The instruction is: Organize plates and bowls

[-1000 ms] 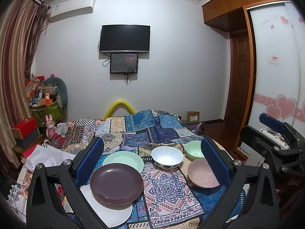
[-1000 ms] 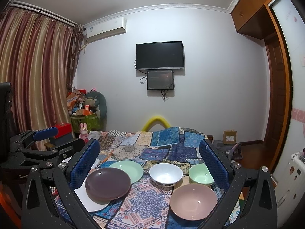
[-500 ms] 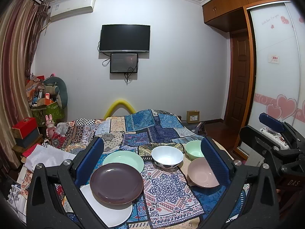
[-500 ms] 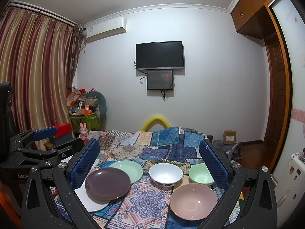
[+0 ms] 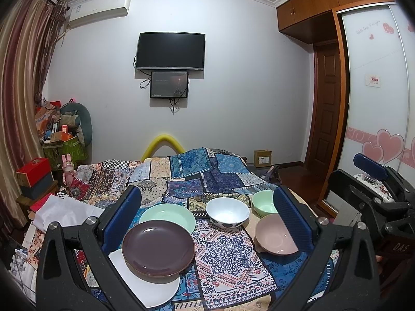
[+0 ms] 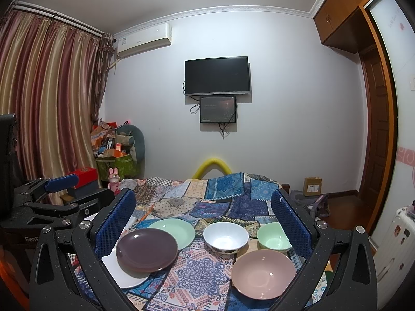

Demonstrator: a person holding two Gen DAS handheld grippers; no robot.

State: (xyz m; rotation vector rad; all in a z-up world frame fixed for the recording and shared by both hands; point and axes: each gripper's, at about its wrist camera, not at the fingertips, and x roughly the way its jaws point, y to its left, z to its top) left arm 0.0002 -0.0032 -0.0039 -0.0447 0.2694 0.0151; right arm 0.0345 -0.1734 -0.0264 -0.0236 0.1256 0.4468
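Left gripper (image 5: 206, 202): jaws spread wide, nothing between the blue pads (image 5: 122, 217), held above the near edge of the spread. Right gripper (image 6: 203, 207): likewise wide apart and empty, blue pads (image 6: 290, 226) framing the crockery from the other side. Each gripper shows at the edge of the other's view, the two well apart.

Below the left gripper: a purple plate (image 5: 158, 247) resting on top of a white plate (image 5: 150, 289), overlapping it so only the white plate's near rim shows. Just behind, a green plate (image 5: 168, 216), flat on the cloth, its near edge partly covered by the purple plate.

Centre: a white bowl (image 5: 227, 212), upright, dark pattern on its outer wall. To its right a small green bowl (image 5: 263, 203), upright, partly hidden behind the left gripper's right pad. In front of that, a pink bowl (image 6: 263, 273), upright, nearest the right gripper, apart from the white bowl.

All six pieces sit on a patchwork cloth (image 5: 228, 259) covering a bed or low table; which one cannot be told.

Beyond: a wall-mounted television (image 6: 217, 76) with a smaller screen (image 6: 218, 109) below it, an air conditioner (image 6: 144, 41) high on the wall, striped curtains (image 6: 46, 103) at left, a wooden door (image 5: 328, 103) at right.
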